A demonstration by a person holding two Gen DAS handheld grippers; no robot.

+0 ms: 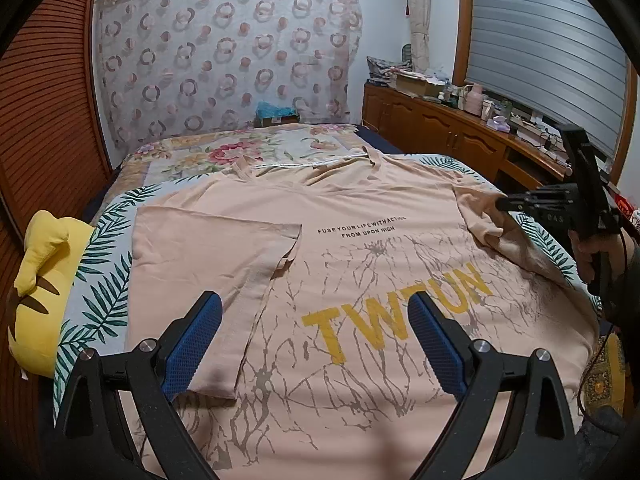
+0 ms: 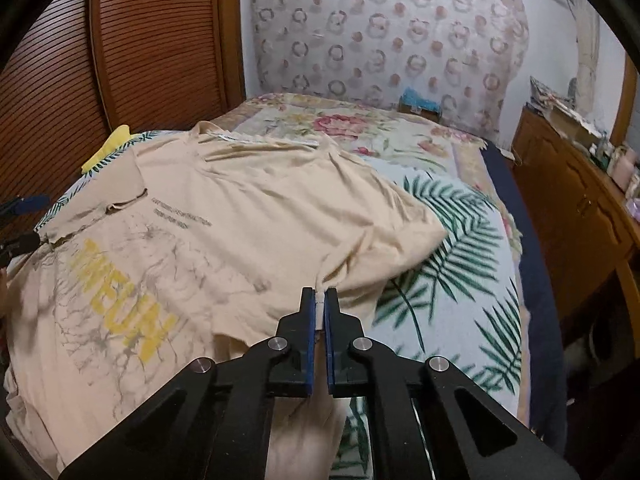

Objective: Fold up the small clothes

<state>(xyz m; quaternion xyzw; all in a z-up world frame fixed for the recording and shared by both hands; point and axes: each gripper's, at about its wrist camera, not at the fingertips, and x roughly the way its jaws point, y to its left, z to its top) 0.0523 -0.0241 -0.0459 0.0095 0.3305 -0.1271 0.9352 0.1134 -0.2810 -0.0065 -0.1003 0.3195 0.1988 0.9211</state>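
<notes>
Nearest us, the right gripper (image 2: 319, 300) is clamped on the T-shirt (image 2: 256, 216) at its sleeve seam — cloth pinched between the blue pads. Our left gripper (image 1: 314, 312) hangs above the shirt's printed front with fingers spread, nothing between them. Beyond, the shirt lies flat on the leaf-print bedspread (image 2: 452, 280) — one sleeve already folded in.

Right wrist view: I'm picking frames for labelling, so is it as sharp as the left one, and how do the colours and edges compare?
Right wrist view: motion-smeared, the shirt print and leaf sheet soft, only the right gripper crisp; the shirt looks yellower. Left wrist view: sharp, the small print on the shirt readable. Both: fisheye bending and dark corners.
</notes>
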